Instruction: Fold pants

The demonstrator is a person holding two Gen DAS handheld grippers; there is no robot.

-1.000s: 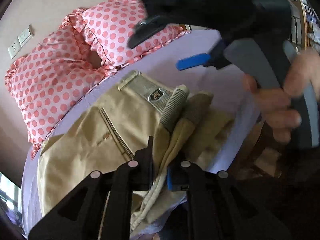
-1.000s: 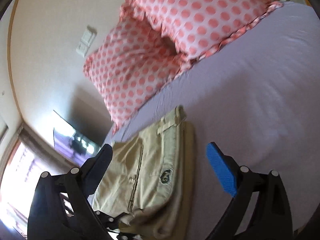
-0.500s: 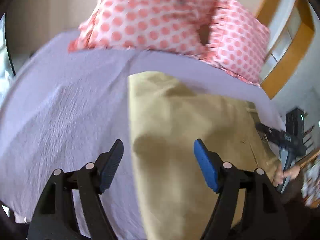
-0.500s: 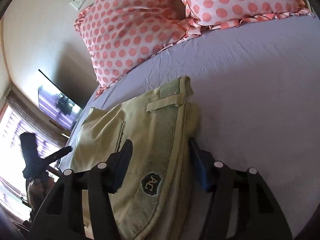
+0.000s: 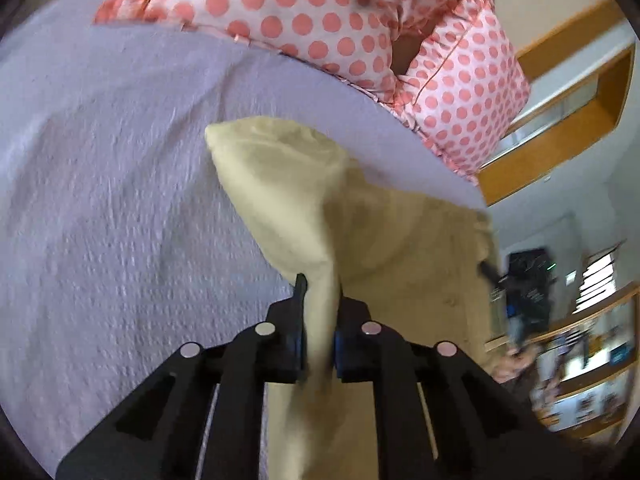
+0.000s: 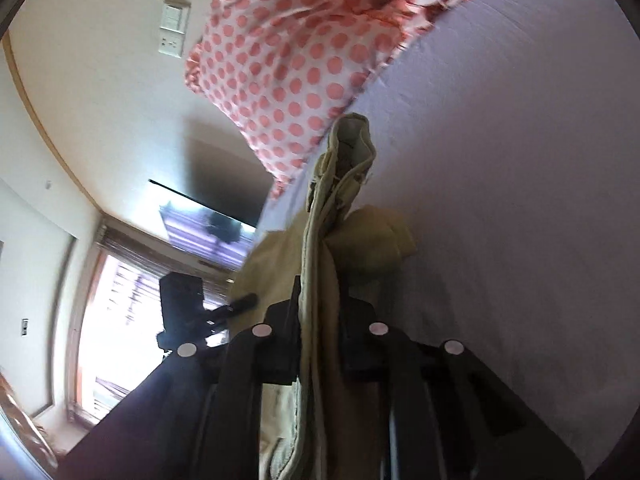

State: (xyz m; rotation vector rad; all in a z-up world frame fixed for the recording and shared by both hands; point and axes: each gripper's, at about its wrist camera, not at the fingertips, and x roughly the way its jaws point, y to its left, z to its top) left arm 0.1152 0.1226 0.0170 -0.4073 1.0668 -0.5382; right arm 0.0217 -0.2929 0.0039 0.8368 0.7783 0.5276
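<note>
The tan pants lie folded on a lilac bed sheet. My left gripper is shut on a folded edge of the pants, which bunch up between the jaws and rise off the sheet. In the right wrist view my right gripper is shut on the waistband end of the pants, which stands up in a narrow ridge. The other gripper shows as a dark blurred shape at the far side of the pants in each view.
Two pink polka-dot pillows lie at the head of the bed, just beyond the pants. A wall with a socket plate and a wall television are behind. Wooden shelves stand off the bed's right side.
Half a second ago both grippers were open over the flat pants. Now both have shut on the fabric and lifted it into bunched ridges.
</note>
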